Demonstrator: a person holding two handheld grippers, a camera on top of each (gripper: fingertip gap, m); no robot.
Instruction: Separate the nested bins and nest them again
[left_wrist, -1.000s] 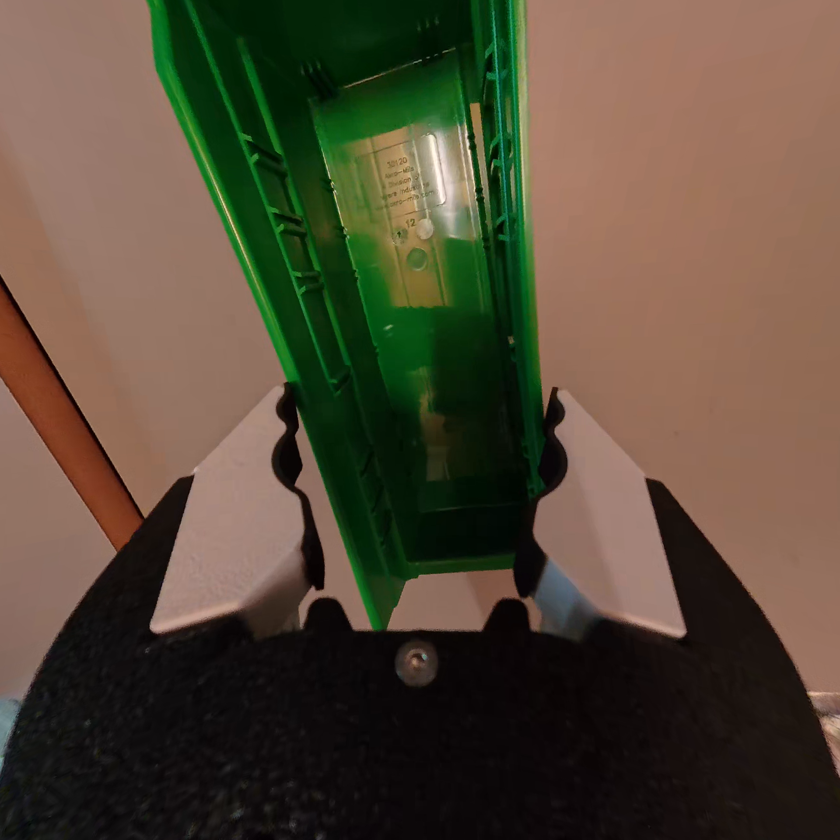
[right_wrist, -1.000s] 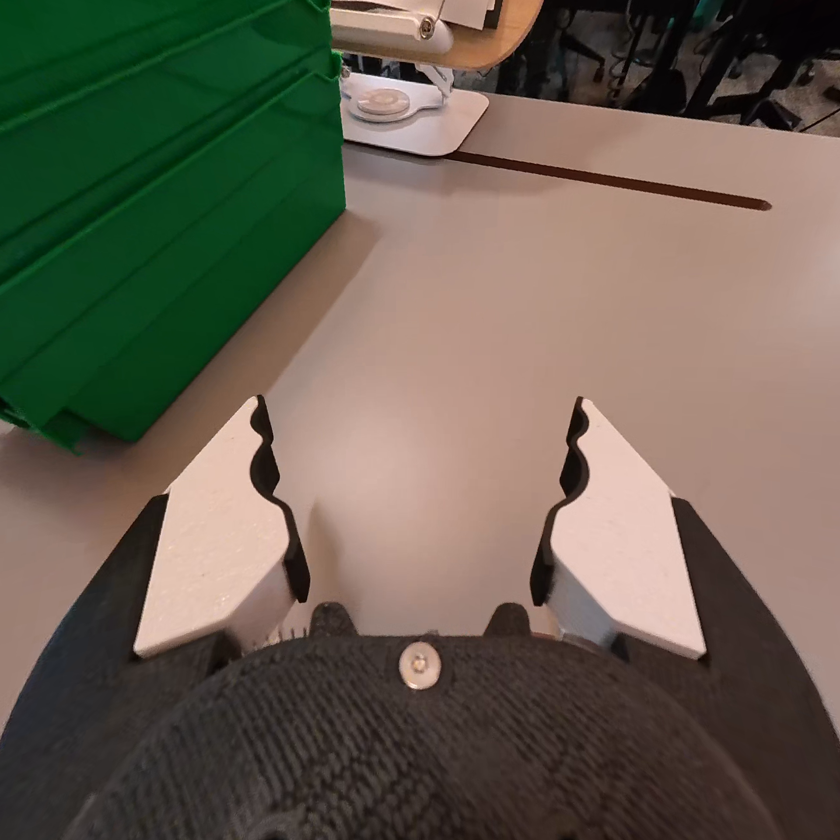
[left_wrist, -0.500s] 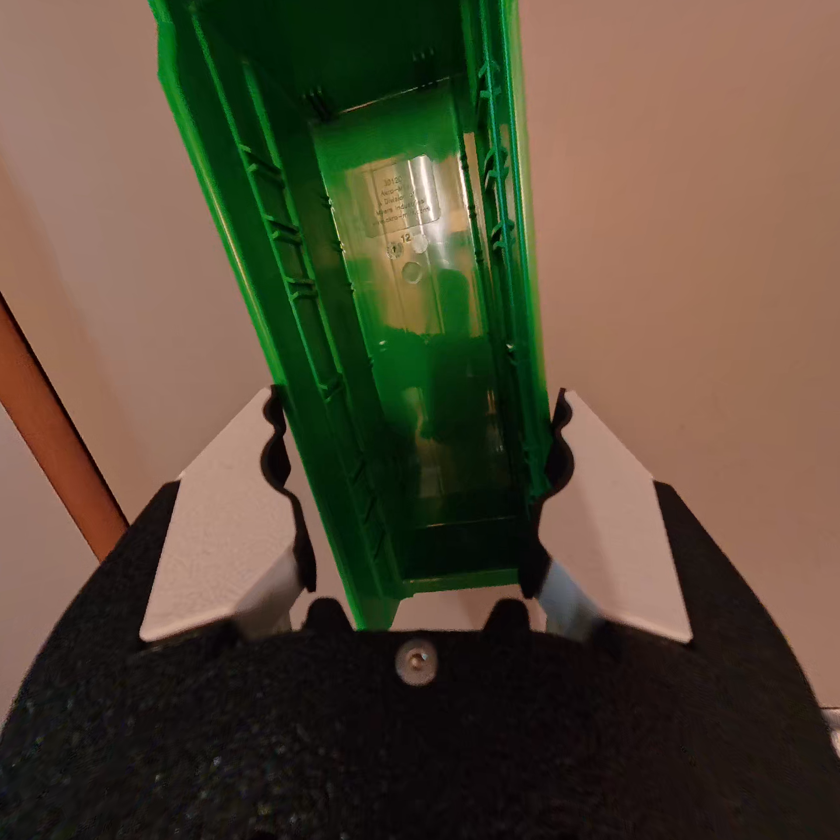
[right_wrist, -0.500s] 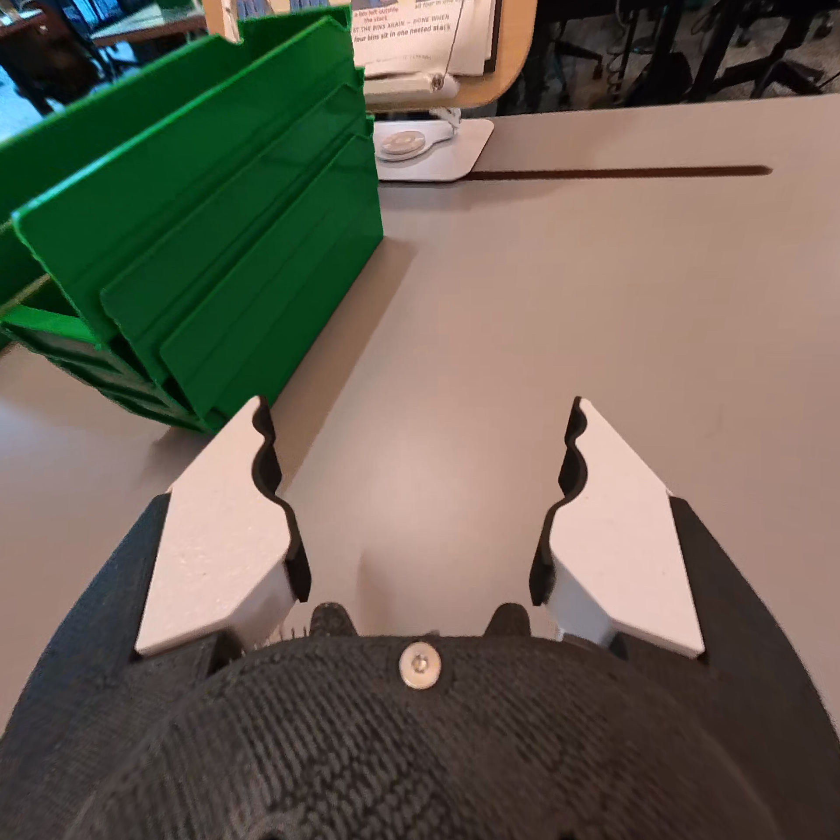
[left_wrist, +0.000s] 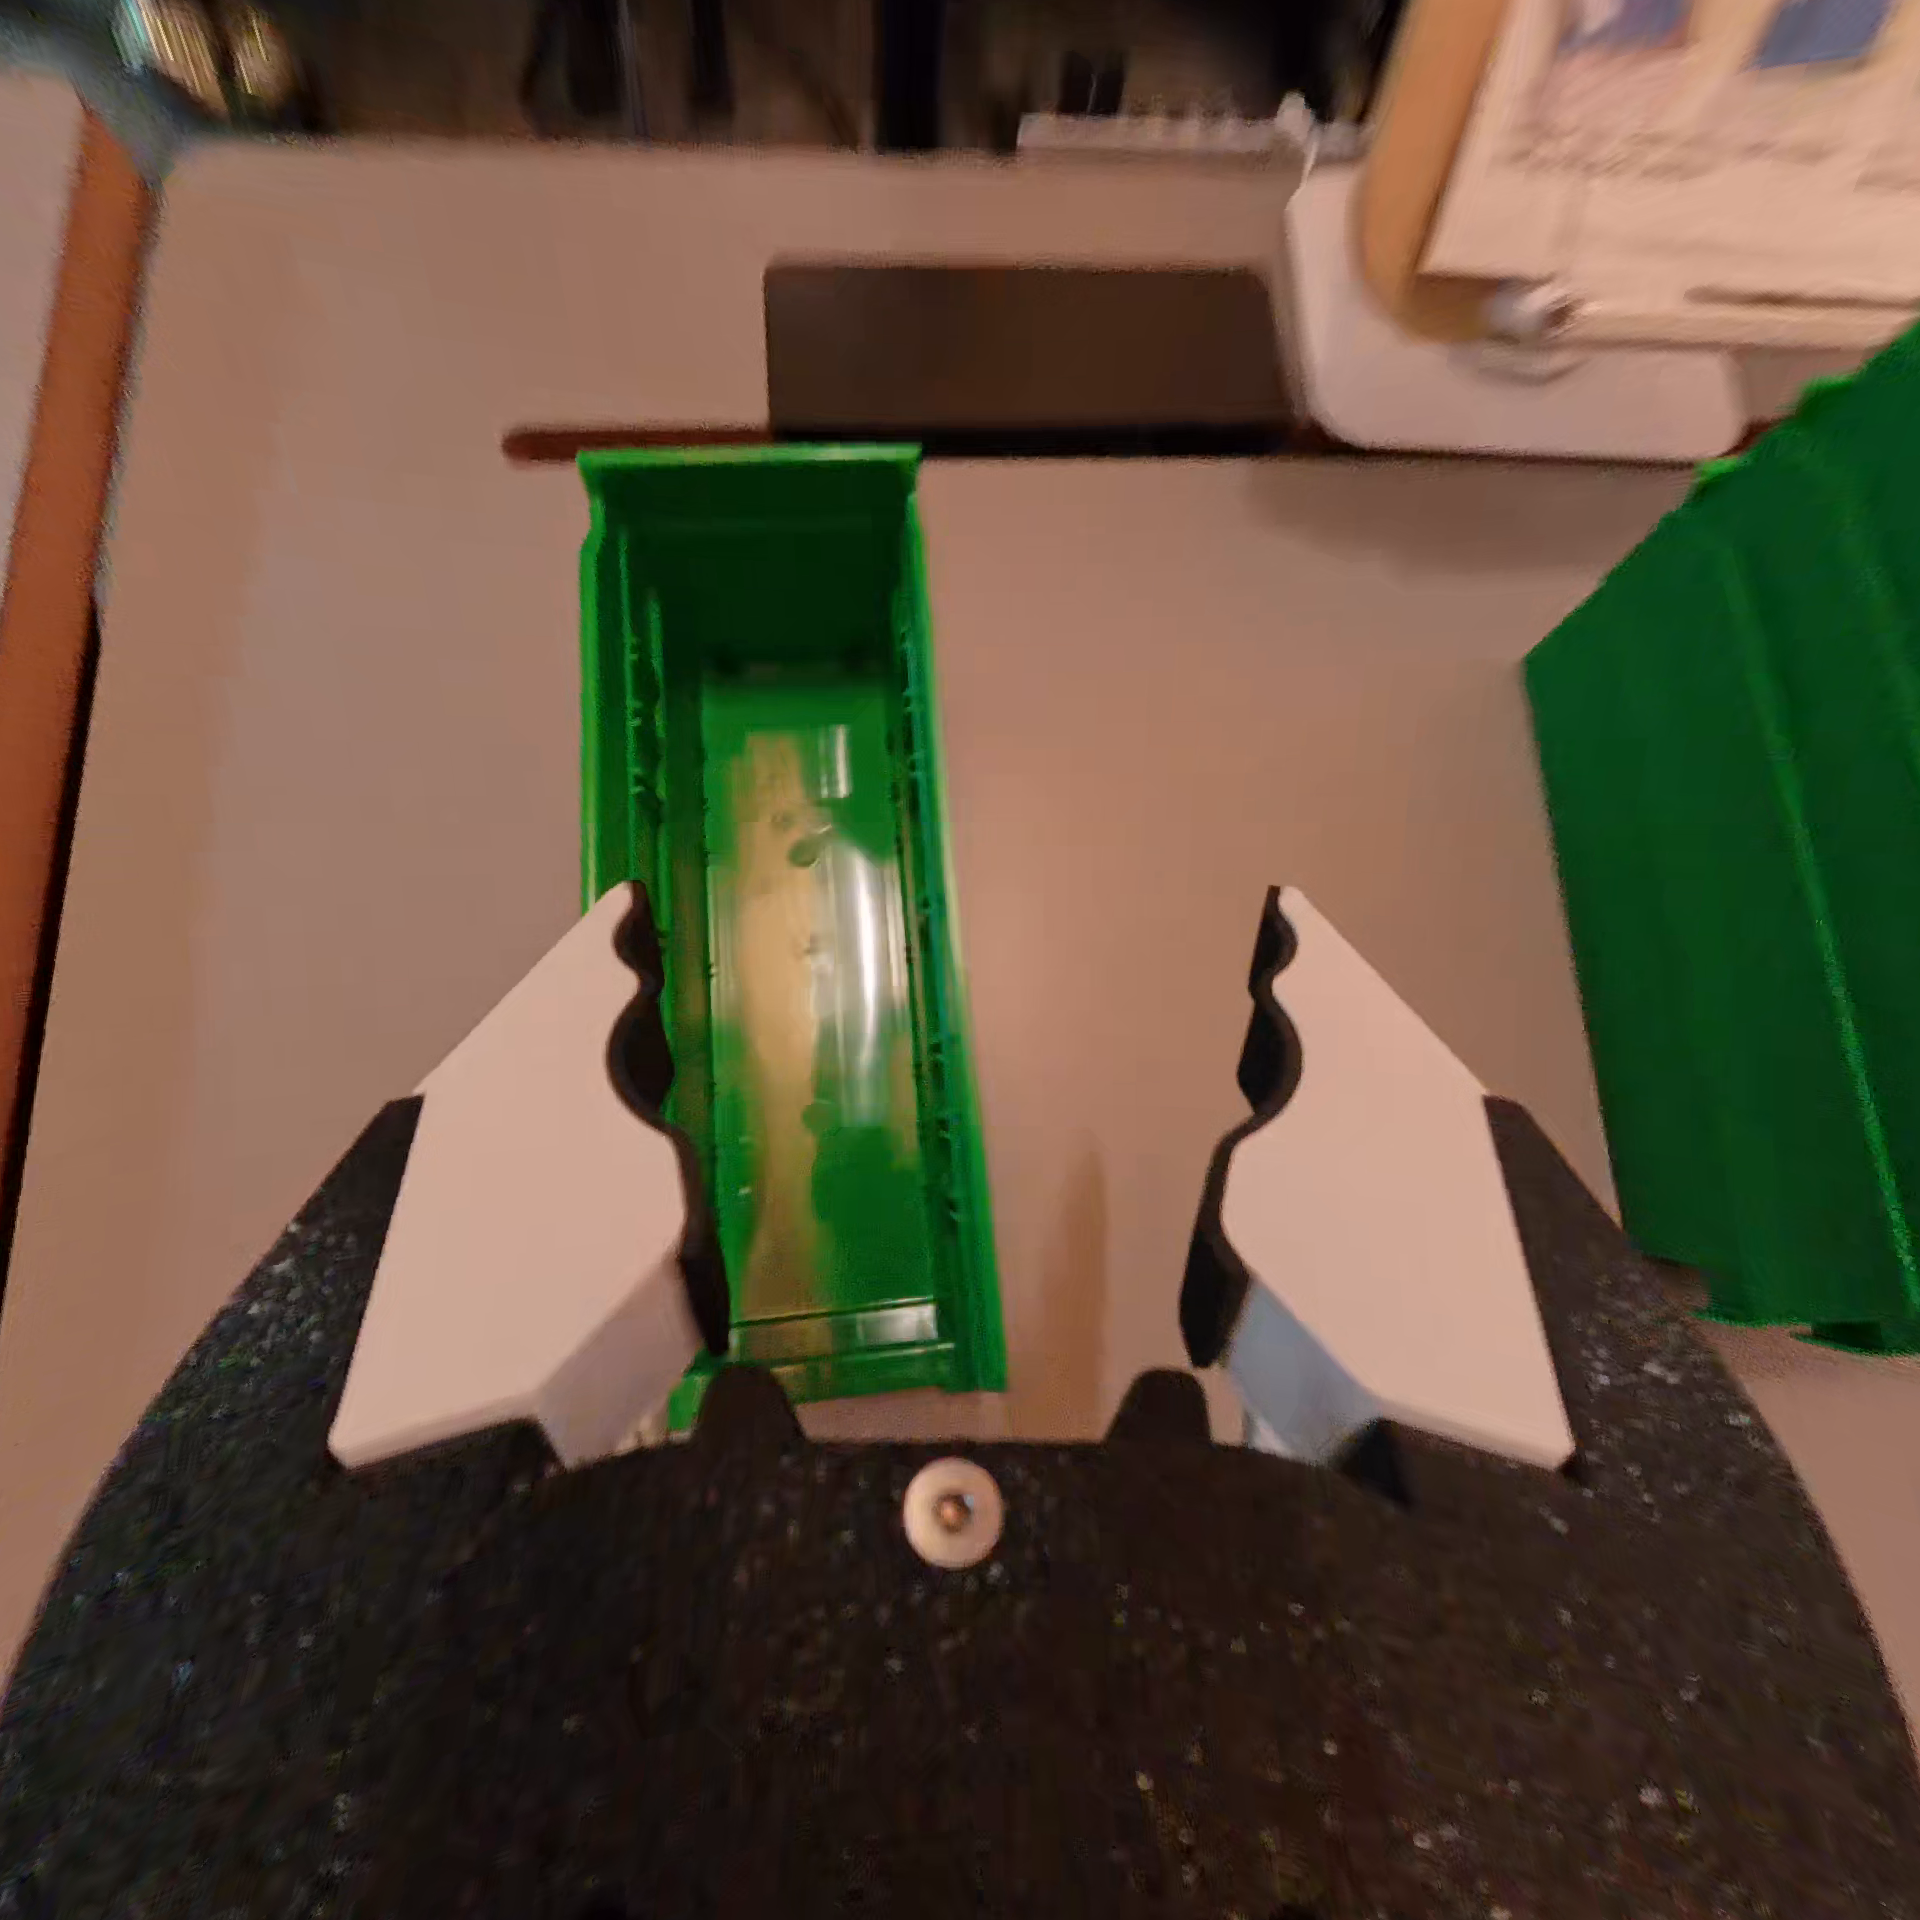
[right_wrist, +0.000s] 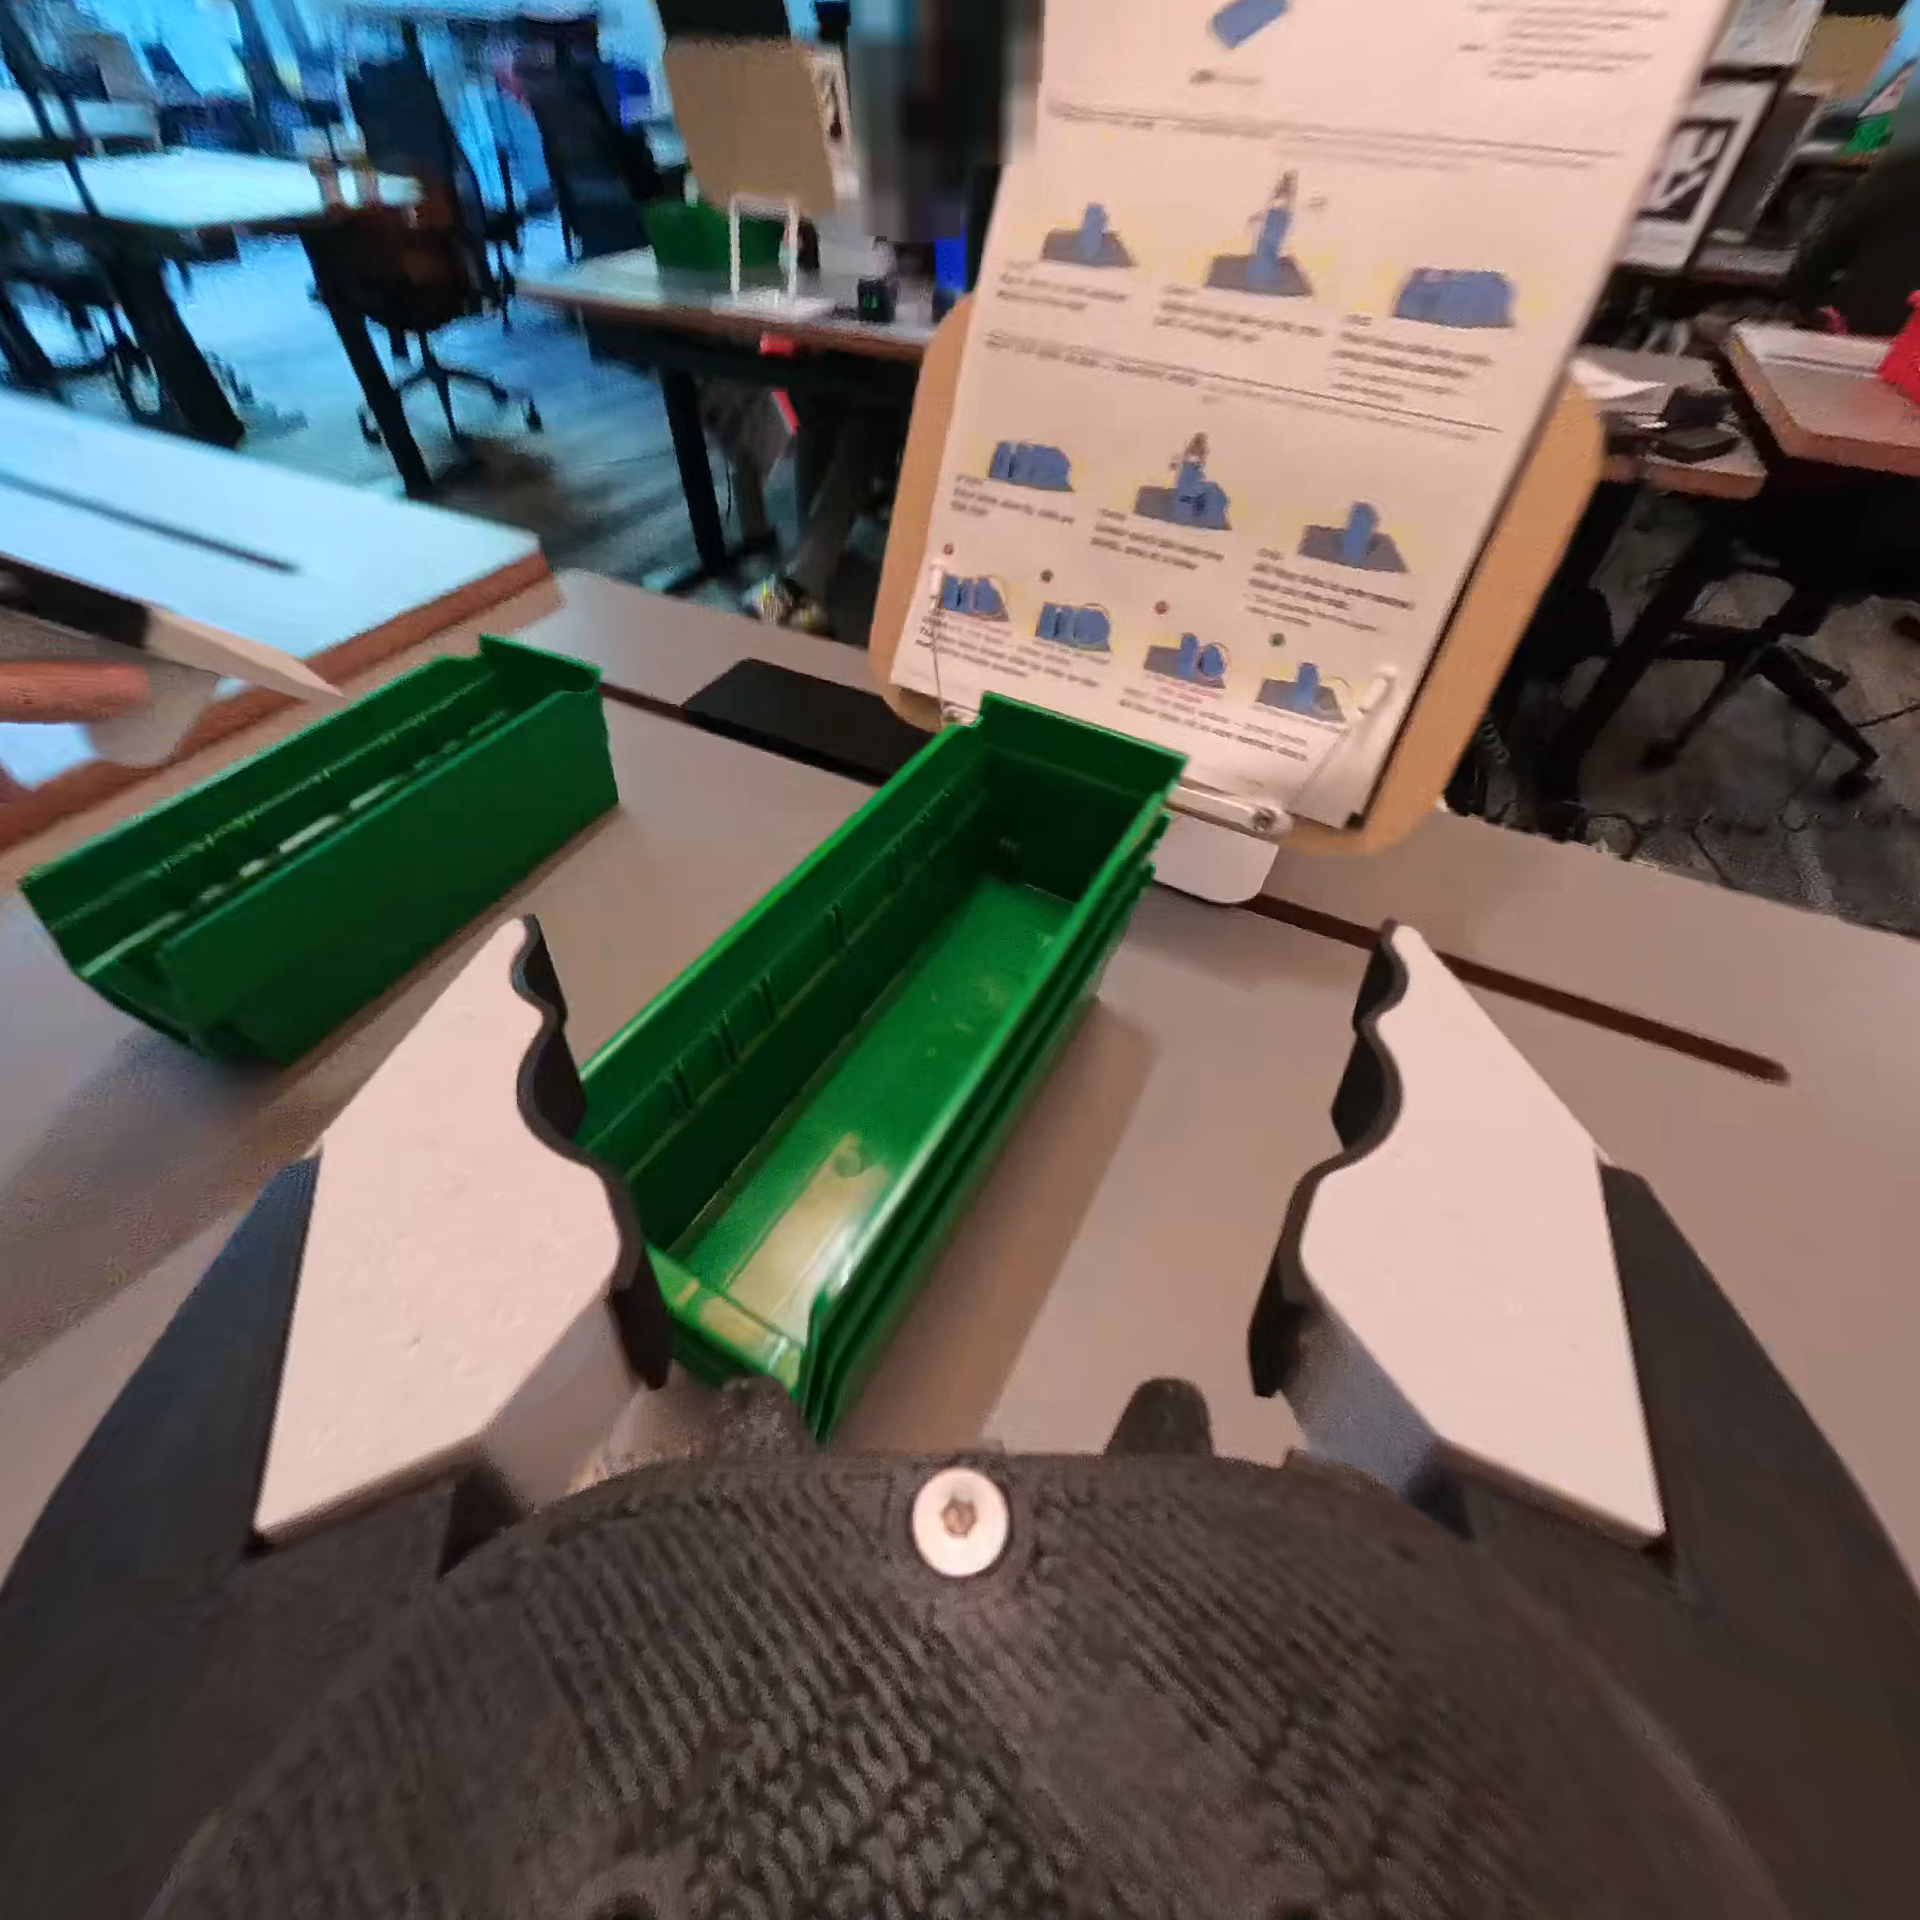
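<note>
- The left gripper (left_wrist: 951, 1122) has its fingers (left_wrist: 530, 1164) spread wide apart and holds nothing.
- A single green bin (left_wrist: 774, 904) stands open side up on the grey desk (left_wrist: 1143, 727). It runs lengthwise away from the gripper, with its near end low between the fingers.
- The bin lies toward the left finger. That finger's dark pad overlaps the bin's left wall in the picture, but whether they touch cannot be told. The right finger (left_wrist: 1382, 1174) stands well clear of the bin, with bare desk between.
- Off beyond the right finger, the green side of the nested bins (left_wrist: 1745, 883) shows at the picture's edge.
- The right gripper (right_wrist: 956, 1153) also has its fingers (right_wrist: 447, 1226) wide apart and empty.
- In the right wrist view, the nested bins (right_wrist: 883, 1060) sit on the desk (right_wrist: 1455, 1039), open side up, with several rims stepped along the right flank. The near end lies low between the fingers, close against the left finger's pad. The right finger is well apart from it.
- Out past the left finger, the single green bin (right_wrist: 312, 883) stands apart from the stack.
- Beyond the fingertips, just behind the stack's far end, a sheet with blue pictures (right_wrist: 1247, 416) is propped on a tan board in a white stand (right_wrist: 1216, 868).
- A dark flat pad (right_wrist: 800, 712) lies on the desk between the two bins' far ends.
</note>
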